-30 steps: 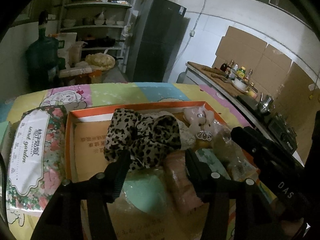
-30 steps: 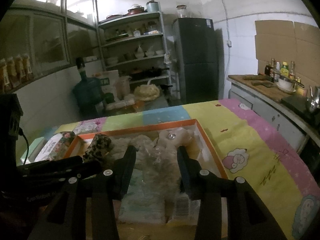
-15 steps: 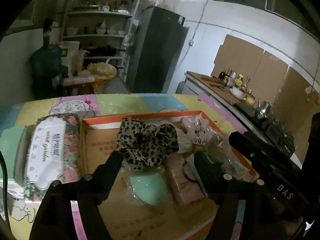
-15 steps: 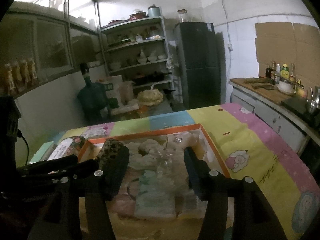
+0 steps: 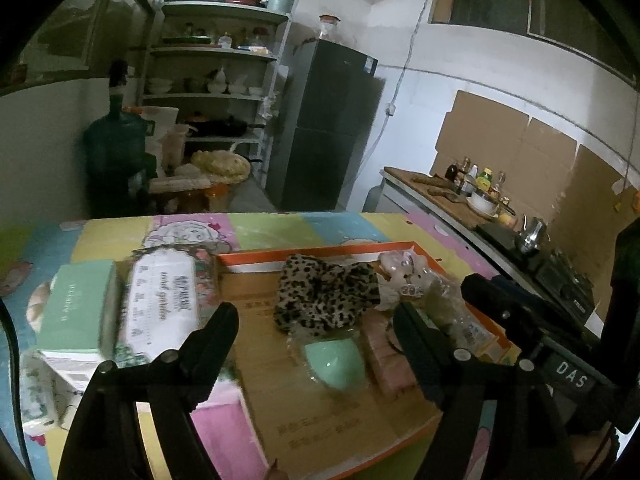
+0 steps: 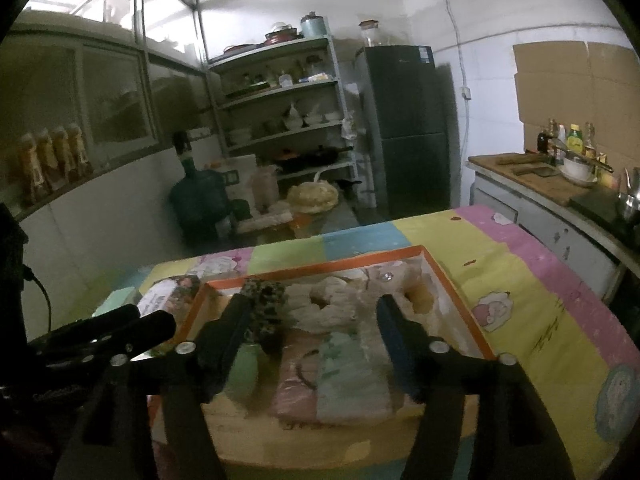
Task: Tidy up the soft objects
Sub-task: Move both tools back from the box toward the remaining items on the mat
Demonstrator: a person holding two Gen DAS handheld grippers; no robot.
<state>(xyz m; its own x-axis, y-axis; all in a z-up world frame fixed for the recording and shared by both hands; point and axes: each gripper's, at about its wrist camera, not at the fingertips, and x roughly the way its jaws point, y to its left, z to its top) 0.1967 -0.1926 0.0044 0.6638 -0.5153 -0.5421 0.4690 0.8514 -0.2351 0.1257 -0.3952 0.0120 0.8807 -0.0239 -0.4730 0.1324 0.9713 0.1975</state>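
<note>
An orange-rimmed cardboard box [image 5: 320, 250] lies on the colourful table cover and holds soft items. They are a leopard-print fabric piece [image 5: 324, 296], a mint green pad in clear wrap [image 5: 334, 364], a pink pack [image 5: 386, 360] and a pale pink plush [image 5: 400, 268]. My left gripper [image 5: 314, 312] hovers over the box's near half. Its jaws are opening wide and nothing is pressed between them. My right gripper [image 6: 312, 302] hovers above the pink pack [image 6: 296, 376] and a mint-patterned pack [image 6: 352, 372], jaws opening, pads touching nothing.
A floral tissue pack [image 5: 164, 300] and a green box [image 5: 76, 304] lie left of the orange box. Beyond the table stand shelves, a dark fridge [image 5: 332, 132] and a water jug [image 5: 116, 148]. A counter with bottles [image 6: 568, 168] runs along the right.
Both grippers have drawn back from the box and risen, and both pairs of jaws have spread wider. The soft items stay lying in the box.
</note>
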